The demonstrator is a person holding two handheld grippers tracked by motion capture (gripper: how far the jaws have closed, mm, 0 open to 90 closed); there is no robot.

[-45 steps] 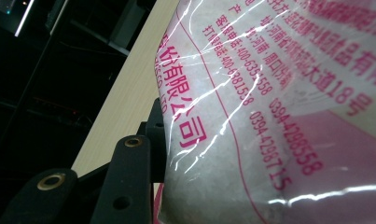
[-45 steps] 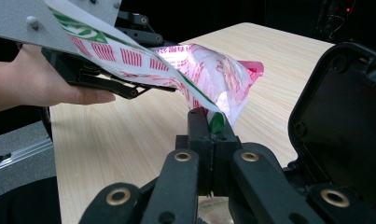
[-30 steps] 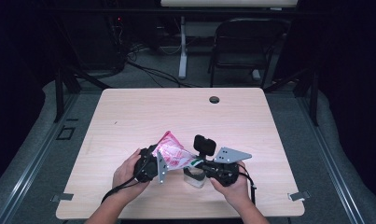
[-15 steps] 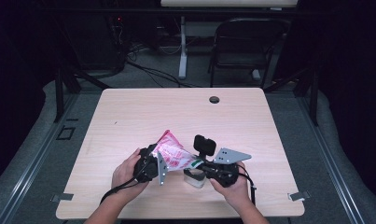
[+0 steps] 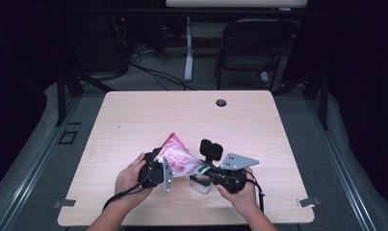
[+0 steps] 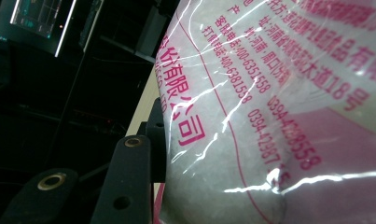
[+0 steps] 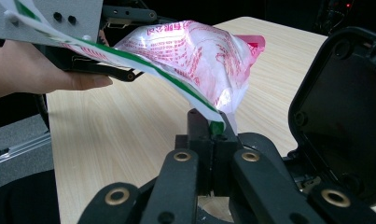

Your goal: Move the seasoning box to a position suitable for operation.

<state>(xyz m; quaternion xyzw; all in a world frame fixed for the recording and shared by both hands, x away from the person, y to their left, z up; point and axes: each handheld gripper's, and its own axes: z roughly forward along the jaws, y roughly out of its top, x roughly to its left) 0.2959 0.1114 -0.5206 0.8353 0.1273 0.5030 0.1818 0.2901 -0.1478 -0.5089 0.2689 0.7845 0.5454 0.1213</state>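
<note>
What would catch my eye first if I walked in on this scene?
Probably the pink-and-white printed plastic bag, held up over the near middle of the wooden table between two hand-held grippers. The left gripper clasps its bulging body, while the right gripper pinches its green-edged strip shut. Under them stands a small clear container.

Overhead view; two close tool views

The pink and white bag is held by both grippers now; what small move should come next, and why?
Probably the right gripper should pull its pinched edge away from the left gripper, to tear or open the bag. Its jaws are shut on the green-striped edge, the left gripper holds the bag's full body, and a small clear container sits on the table just below.
</note>
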